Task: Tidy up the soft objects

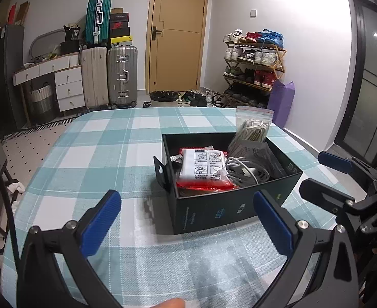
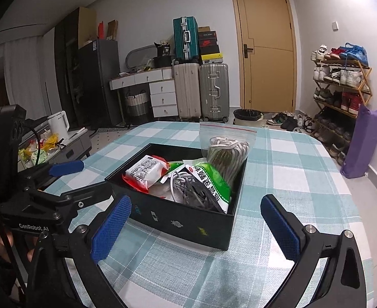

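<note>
A black box (image 1: 214,208) (image 2: 178,220) stands on the checked tablecloth (image 1: 98,154) (image 2: 291,174). In it lie a red-and-white packet (image 1: 204,166) (image 2: 144,170), a green packet (image 2: 209,182), grey cables (image 1: 247,172) (image 2: 183,187) and a zip bag of rope (image 1: 252,125) (image 2: 224,151) that leans at the far end. My left gripper (image 1: 187,220) is open and empty, just in front of the box. My right gripper (image 2: 196,228) is open and empty, just in front of the box. Each gripper shows in the other's view, the right one (image 1: 327,179) and the left one (image 2: 78,179), on either side of the box.
Beyond the table stand suitcases (image 1: 109,77) (image 2: 201,89), a white desk with drawers (image 1: 60,82), a bin (image 1: 162,97), a shoe rack (image 1: 255,64) (image 2: 340,89), a purple bag (image 2: 363,141) and a yellow door (image 1: 178,33).
</note>
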Tool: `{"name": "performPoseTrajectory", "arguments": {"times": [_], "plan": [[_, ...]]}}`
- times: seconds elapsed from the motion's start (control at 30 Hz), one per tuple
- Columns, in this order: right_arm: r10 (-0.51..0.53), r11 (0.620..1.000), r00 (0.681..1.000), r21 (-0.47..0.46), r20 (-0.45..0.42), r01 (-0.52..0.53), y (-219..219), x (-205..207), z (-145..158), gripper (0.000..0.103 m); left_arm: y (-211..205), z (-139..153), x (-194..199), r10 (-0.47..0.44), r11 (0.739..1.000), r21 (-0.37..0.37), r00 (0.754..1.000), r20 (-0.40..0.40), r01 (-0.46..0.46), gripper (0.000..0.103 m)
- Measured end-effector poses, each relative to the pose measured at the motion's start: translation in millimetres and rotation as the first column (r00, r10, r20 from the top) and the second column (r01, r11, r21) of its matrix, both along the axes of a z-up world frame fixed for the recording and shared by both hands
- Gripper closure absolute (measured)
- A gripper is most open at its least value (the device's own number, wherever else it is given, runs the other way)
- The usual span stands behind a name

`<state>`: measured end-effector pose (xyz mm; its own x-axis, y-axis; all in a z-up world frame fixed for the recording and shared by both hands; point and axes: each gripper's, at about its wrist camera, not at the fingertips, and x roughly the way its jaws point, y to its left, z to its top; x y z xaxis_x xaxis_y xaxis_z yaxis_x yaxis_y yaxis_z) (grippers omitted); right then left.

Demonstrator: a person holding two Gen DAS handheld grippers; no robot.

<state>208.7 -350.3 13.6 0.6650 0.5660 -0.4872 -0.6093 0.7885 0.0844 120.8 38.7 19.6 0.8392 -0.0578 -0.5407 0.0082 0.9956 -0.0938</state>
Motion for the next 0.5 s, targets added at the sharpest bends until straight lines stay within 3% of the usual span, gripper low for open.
{"name": "performPoseTrajectory", "arguments": {"times": [0.5], "plan": [[0.002,1.000,1.000,0.005,0.031,-0.003,-4.6,-2.3,-3.4,0.000,-6.2,-13.5,-2.3,0.015,0.999,0.031,1.000,0.013,-0.015,0.000]]}}
